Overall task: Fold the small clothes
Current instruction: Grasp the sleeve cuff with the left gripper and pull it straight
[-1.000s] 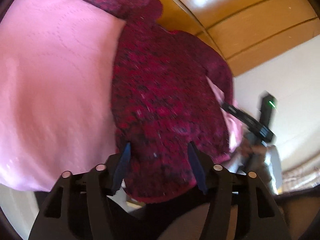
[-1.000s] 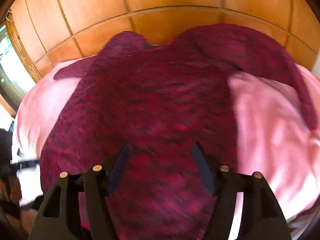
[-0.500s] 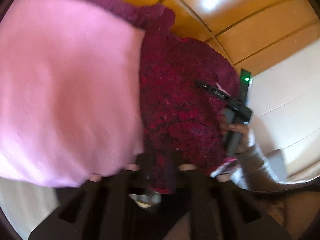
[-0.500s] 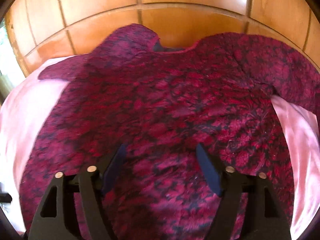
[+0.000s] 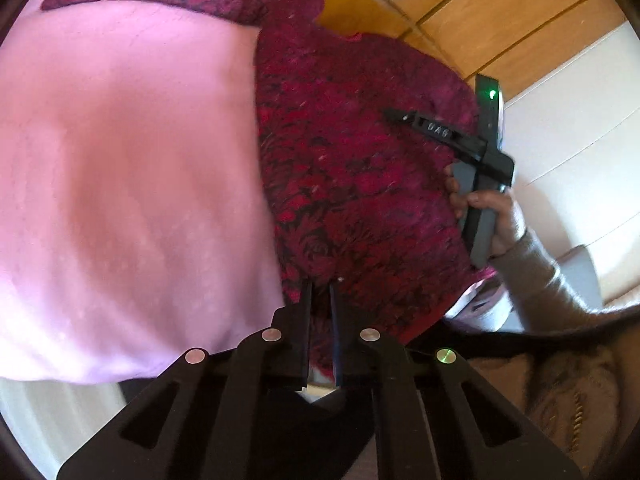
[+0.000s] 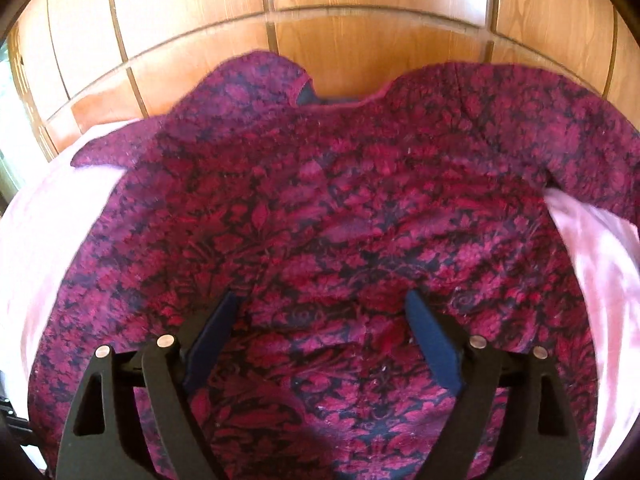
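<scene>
My matt black plastic left gripper (image 5: 320,300) pinches nubbly crimson patterned knit garment (image 5: 360,184); pink cloth (image 5: 128,184) smooth; wood panelling (image 6: 360,8) glossy.

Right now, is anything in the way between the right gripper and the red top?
Nothing visible. The right gripper hangs with jaws open directly over the red patterned top, which lies spread on the pink cloth. The left gripper has its jaws nearly shut at the top's edge.
</scene>
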`<state>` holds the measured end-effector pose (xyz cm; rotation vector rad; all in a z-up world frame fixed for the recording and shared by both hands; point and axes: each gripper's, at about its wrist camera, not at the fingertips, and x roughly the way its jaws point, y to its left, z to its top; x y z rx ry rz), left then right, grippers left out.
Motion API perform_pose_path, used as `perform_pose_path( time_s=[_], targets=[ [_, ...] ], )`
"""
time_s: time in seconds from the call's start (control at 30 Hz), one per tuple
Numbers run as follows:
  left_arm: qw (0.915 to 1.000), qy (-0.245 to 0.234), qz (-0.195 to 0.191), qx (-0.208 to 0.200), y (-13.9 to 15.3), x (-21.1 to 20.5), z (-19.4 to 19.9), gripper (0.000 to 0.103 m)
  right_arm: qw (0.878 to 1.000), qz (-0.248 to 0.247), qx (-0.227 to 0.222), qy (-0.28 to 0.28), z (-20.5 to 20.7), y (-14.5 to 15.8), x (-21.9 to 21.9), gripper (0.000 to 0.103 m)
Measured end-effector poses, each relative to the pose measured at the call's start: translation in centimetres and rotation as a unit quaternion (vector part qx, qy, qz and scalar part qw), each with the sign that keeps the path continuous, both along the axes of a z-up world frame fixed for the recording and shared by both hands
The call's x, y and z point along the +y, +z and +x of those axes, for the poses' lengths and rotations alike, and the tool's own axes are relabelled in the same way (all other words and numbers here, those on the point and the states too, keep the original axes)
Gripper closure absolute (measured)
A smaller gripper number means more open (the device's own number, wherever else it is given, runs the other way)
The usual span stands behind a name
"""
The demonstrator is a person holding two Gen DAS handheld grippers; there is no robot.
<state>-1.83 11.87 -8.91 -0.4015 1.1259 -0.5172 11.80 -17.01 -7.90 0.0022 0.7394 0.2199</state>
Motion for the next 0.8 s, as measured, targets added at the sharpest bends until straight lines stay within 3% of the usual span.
perform_pose_path(
  time_s=[0.07,0.13,0.17,0.2,0.23,0.3,0.43,0.6,0.7,0.73,0.8],
  targets=[
    [1.0,0.0,-0.008,0.004,0.0,0.7,0.3,0.096,1.0,0.005,-0.004,-0.002,0.0,-0.5,0.0,0.014],
    [0.9985,0.044,0.002,-0.033,1.8,2.5,1.4,0.095,1.0,-0.007,-0.006,-0.003,0.0,-0.5,0.3,0.013],
    [0.9974,0.058,-0.019,-0.039,2.6,3.4,1.9,0.095,1.0,-0.011,-0.007,-0.004,0.0,-0.6,0.4,0.012],
    [0.995,0.076,-0.044,-0.047,3.2,4.8,2.7,0.087,1.0,-0.012,-0.007,-0.003,0.0,-0.7,0.4,0.012],
    [0.9901,0.118,-0.045,-0.061,4.0,6.7,3.9,0.066,1.0,-0.011,-0.008,-0.003,0.0,-0.7,0.4,0.012],
    [0.9789,0.189,-0.03,-0.071,4.8,9.7,6.2,0.054,1.0,-0.011,-0.007,-0.004,0.1,-0.7,0.5,0.012],
    [0.9495,0.302,-0.031,-0.078,5.5,16.3,12.2,0.054,1.0,-0.013,-0.009,-0.005,0.1,-0.8,0.5,0.011],
    [0.9227,0.38,-0.04,-0.055,5.1,21.1,19.5,0.054,1.0,-0.016,-0.008,-0.006,0.3,-0.9,0.7,0.008],
    [0.9176,0.394,-0.036,-0.039,4.2,22.8,23.7,0.054,1.0,-0.016,-0.007,-0.007,0.5,-1.1,0.9,0.008],
    [0.9109,0.411,-0.025,-0.027,3.7,23.4,24.9,0.054,1.0,-0.015,-0.007,-0.008,0.6,-1.1,0.9,0.007],
    [0.9076,0.419,-0.021,-0.019,2.9,23.8,26.9,0.049,1.0,-0.016,-0.007,-0.007,0.5,-1.1,0.9,0.007]
  ],
)
